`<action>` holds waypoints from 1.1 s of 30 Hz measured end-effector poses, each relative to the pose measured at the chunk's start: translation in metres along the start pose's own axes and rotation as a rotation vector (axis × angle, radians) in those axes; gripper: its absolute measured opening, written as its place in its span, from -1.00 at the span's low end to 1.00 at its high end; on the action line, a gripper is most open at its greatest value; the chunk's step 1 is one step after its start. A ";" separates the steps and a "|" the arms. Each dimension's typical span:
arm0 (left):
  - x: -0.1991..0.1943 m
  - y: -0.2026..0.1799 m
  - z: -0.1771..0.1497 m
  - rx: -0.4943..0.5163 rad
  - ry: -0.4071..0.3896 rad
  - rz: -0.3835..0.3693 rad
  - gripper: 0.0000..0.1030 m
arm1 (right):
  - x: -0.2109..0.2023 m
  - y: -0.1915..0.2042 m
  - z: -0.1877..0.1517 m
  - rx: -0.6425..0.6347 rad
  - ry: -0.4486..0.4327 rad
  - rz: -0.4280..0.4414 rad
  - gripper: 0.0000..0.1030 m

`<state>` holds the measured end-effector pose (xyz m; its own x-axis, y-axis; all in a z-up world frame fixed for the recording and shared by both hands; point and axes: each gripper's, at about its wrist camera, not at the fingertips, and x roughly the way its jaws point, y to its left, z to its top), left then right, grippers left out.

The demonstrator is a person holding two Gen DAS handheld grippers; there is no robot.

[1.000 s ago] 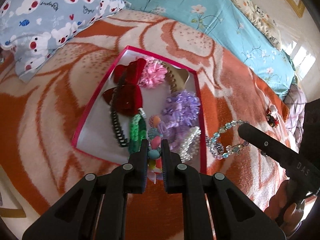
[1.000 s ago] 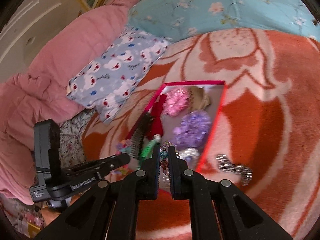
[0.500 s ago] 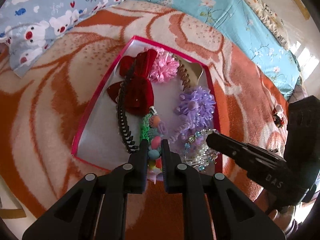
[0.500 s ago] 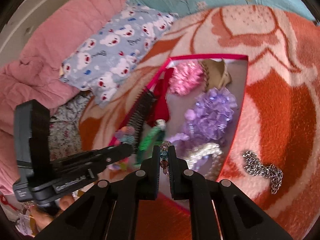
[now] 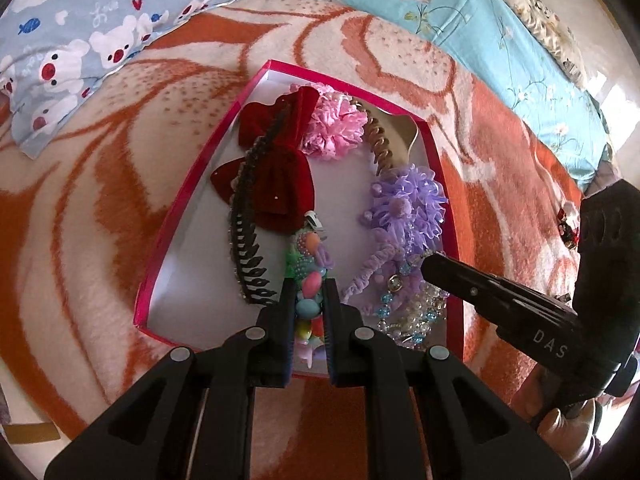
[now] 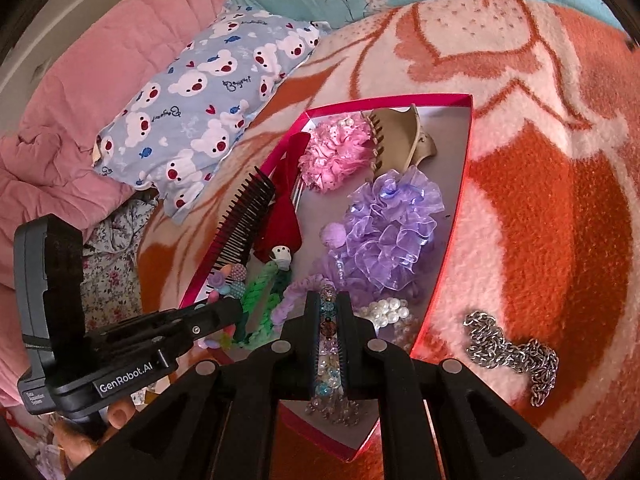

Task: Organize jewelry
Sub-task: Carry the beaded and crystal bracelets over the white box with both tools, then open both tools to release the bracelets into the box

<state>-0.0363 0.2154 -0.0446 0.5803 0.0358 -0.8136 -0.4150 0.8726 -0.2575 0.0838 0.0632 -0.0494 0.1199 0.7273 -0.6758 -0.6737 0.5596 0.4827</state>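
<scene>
Both grippers have moved forward over the pink box (image 5: pixel 188 216) on the blanket (image 6: pixel 540 208).
Left gripper (image 5: pixel 306 300) pinches a pastel bead string (image 5: pixel 310 288); right gripper (image 6: pixel 329 320) pinches a crystal bracelet (image 6: pixel 329 326) above the box.

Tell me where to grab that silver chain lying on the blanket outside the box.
Take the silver chain at its bunched middle, coming straight down from above: it lies flat and loose on the blanket, clear of the pink box, so the heaped links give the most to pinch.

Box floor: bare white strip (image 5: pixel 192 264) along the left wall, open to a gripper.
Box right side: crowded by purple scrunchie (image 6: pixel 394 232) and pearls (image 6: pixel 386 312).
Blanket: silver chain (image 6: pixel 510 354) lies beside the box.
</scene>
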 end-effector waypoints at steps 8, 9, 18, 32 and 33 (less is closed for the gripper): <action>0.007 -0.002 -0.003 0.014 0.033 0.042 -0.80 | -0.001 -0.003 0.000 0.010 0.000 0.010 -0.85; 0.009 -0.001 -0.004 0.010 0.038 0.038 -0.80 | -0.001 -0.003 0.000 0.010 0.000 0.011 -0.84; 0.010 0.001 -0.006 0.008 0.039 0.050 -0.79 | -0.001 -0.003 -0.001 0.012 -0.001 0.016 -0.80; 0.006 0.001 -0.008 0.007 0.034 0.054 -0.31 | -0.004 -0.002 -0.002 0.007 -0.005 0.016 -0.77; 0.005 0.001 -0.008 0.006 0.033 0.054 -0.25 | -0.005 -0.002 -0.001 0.007 -0.006 0.016 -0.76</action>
<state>-0.0394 0.2129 -0.0535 0.5332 0.0671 -0.8433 -0.4410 0.8728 -0.2093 0.0836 0.0580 -0.0479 0.1135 0.7389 -0.6641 -0.6702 0.5504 0.4979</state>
